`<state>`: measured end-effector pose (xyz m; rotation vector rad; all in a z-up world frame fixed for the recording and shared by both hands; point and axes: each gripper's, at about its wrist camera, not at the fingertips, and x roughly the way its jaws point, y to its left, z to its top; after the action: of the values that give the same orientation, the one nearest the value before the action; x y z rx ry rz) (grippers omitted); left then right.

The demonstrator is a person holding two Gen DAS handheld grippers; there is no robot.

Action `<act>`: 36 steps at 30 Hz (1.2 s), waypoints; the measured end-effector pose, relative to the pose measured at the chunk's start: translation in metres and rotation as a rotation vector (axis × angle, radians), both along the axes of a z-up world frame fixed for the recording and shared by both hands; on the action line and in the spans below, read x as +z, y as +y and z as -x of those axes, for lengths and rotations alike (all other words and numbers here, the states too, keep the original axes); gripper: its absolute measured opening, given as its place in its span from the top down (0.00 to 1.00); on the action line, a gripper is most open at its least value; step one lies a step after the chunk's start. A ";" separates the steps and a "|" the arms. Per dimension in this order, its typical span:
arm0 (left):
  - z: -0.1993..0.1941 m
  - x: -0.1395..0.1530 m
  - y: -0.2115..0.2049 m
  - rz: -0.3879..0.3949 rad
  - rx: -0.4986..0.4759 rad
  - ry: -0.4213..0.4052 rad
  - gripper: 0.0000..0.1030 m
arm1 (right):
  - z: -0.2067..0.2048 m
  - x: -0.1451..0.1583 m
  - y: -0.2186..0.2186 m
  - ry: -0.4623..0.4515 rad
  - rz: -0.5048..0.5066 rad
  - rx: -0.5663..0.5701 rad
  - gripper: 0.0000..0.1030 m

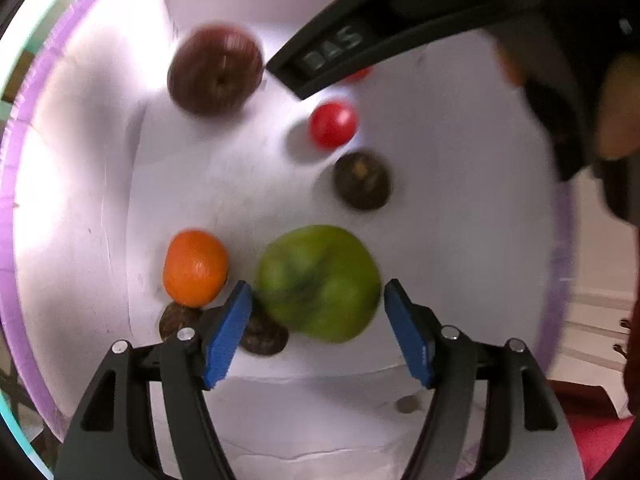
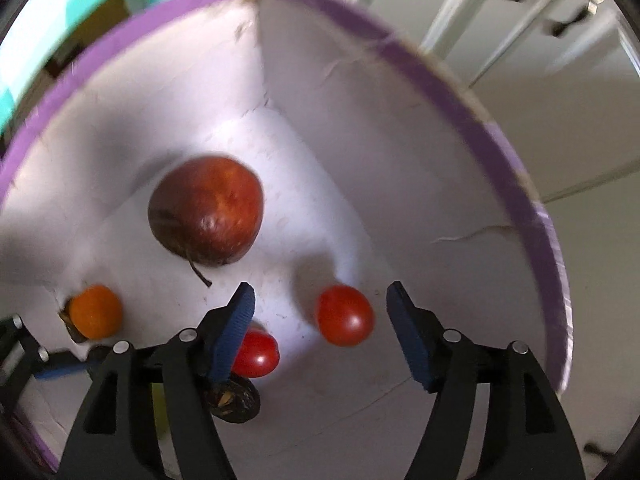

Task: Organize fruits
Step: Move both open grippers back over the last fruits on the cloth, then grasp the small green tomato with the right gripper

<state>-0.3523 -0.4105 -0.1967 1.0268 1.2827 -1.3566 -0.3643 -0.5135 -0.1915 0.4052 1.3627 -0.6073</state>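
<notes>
Both grippers reach into a white box with a purple rim (image 1: 24, 128). My left gripper (image 1: 318, 304) is open, its blue pads on either side of a green fruit (image 1: 318, 282) lying on the box floor. An orange (image 1: 195, 267) sits left of it, and a dark red apple (image 1: 216, 70) farther back. A red tomato (image 1: 333, 124) and a dark brown round fruit (image 1: 362, 180) lie in the middle. My right gripper (image 2: 320, 312) is open above a red tomato (image 2: 345, 315). A second tomato (image 2: 256, 354), the apple (image 2: 206, 216) and the orange (image 2: 96, 312) also show there.
Two more dark brown fruits (image 1: 262, 334) lie under the left finger. The right gripper's black body (image 1: 360, 44) crosses the top of the left wrist view. The box rim (image 2: 452, 92) curves round the right view, with white furniture legs (image 2: 452, 12) beyond.
</notes>
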 end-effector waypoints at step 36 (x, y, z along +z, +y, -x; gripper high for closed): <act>-0.416 0.230 0.441 0.577 1.828 -0.616 0.02 | -0.264 0.207 0.254 -0.733 -0.040 0.414 0.15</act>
<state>0.0637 0.0309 0.0338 -0.3123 0.7079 0.1129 -0.1000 -0.2595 0.0152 0.3178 0.7164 -0.0604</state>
